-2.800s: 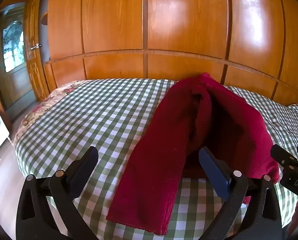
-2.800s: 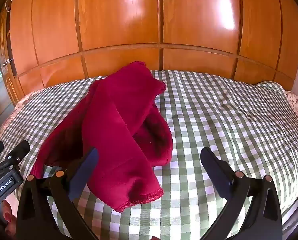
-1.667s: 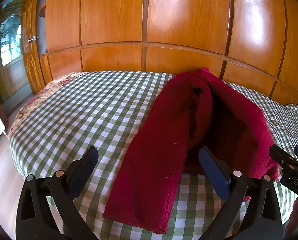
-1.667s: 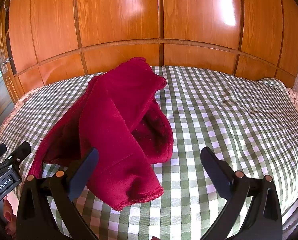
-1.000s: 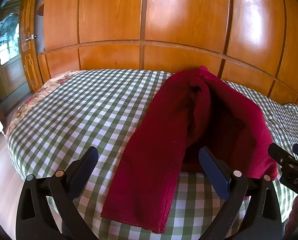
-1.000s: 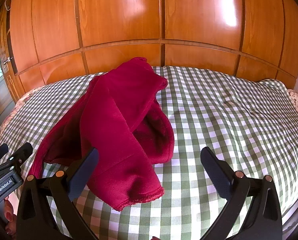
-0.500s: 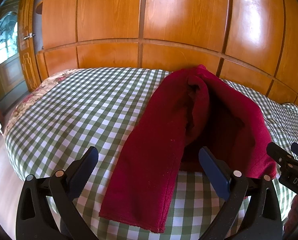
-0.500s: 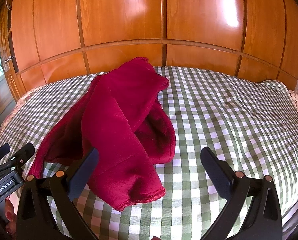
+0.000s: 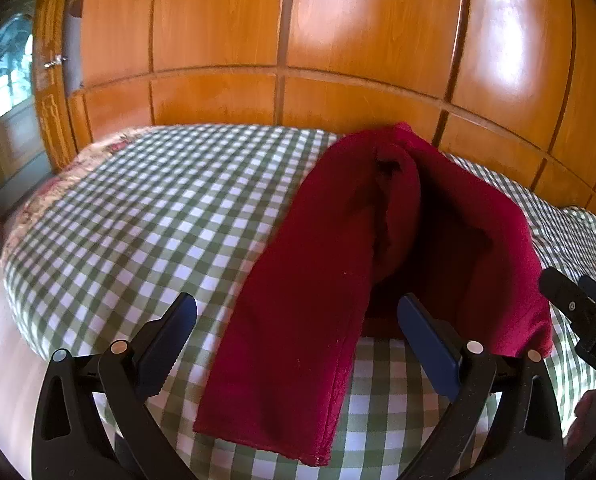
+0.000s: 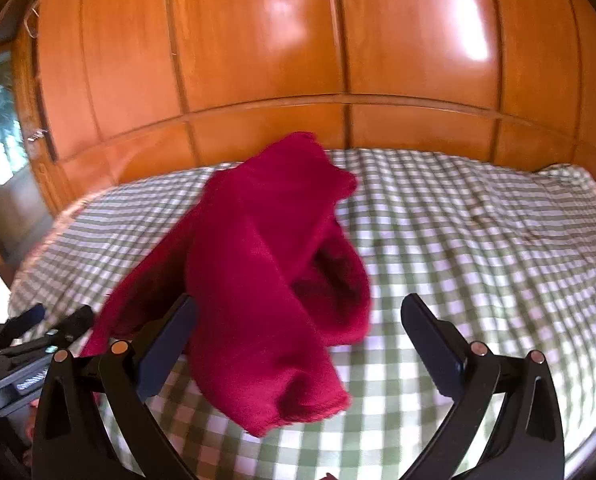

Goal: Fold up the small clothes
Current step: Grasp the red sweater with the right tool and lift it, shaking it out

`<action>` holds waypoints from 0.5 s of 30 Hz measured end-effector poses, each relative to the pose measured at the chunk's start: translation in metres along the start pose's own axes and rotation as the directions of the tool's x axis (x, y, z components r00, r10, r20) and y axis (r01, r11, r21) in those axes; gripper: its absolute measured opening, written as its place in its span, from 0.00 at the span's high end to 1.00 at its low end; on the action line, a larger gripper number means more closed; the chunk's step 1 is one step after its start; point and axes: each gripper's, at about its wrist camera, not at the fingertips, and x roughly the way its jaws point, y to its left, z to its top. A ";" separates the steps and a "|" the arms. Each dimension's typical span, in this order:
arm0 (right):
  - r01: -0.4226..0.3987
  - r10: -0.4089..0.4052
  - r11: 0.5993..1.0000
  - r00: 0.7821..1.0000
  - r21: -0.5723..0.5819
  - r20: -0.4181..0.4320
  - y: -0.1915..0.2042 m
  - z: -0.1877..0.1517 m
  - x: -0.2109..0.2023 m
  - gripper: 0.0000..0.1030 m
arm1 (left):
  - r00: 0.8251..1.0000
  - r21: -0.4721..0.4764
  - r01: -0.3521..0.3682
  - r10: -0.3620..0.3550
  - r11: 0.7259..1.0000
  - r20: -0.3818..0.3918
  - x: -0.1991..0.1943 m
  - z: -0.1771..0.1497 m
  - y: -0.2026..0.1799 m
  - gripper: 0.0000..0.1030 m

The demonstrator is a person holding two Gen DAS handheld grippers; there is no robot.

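A dark red knitted garment lies crumpled on the green-and-white checked bed cover, one long part stretching toward the near edge. My left gripper is open, its fingers on either side of that near part and above it. In the right wrist view the same garment lies bunched, with a hem end near the bottom. My right gripper is open too, just short of the garment, holding nothing. Each gripper shows at the edge of the other's view: the right gripper and the left gripper.
A glossy wooden panelled wall stands right behind the bed. A door with a window is at the far left. The bed cover spreads wide to the right of the garment. Flowered bedding shows at the bed's left edge.
The right wrist view has shifted and blurred: the right gripper has moved, tilting up and toward the garment. The left gripper has drifted slightly. The garment lies as before.
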 end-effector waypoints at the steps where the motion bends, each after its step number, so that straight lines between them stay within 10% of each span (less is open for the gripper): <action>1: -0.008 0.008 1.000 1.000 0.004 -0.014 -0.001 -0.001 0.002 0.02 | 1.000 -0.002 0.019 -0.019 1.000 -0.019 0.004 0.000 0.001 0.03; 9: -0.150 0.151 0.988 0.987 0.020 -0.058 -0.009 -0.006 0.023 0.05 | 0.996 -0.089 0.038 -0.044 0.995 -0.073 0.030 -0.006 0.025 0.04; 15: -0.283 0.293 0.955 0.945 0.083 -0.147 -0.017 -0.004 0.045 0.73 | 0.997 -0.084 0.029 -0.035 0.996 -0.070 0.045 -0.011 0.035 0.04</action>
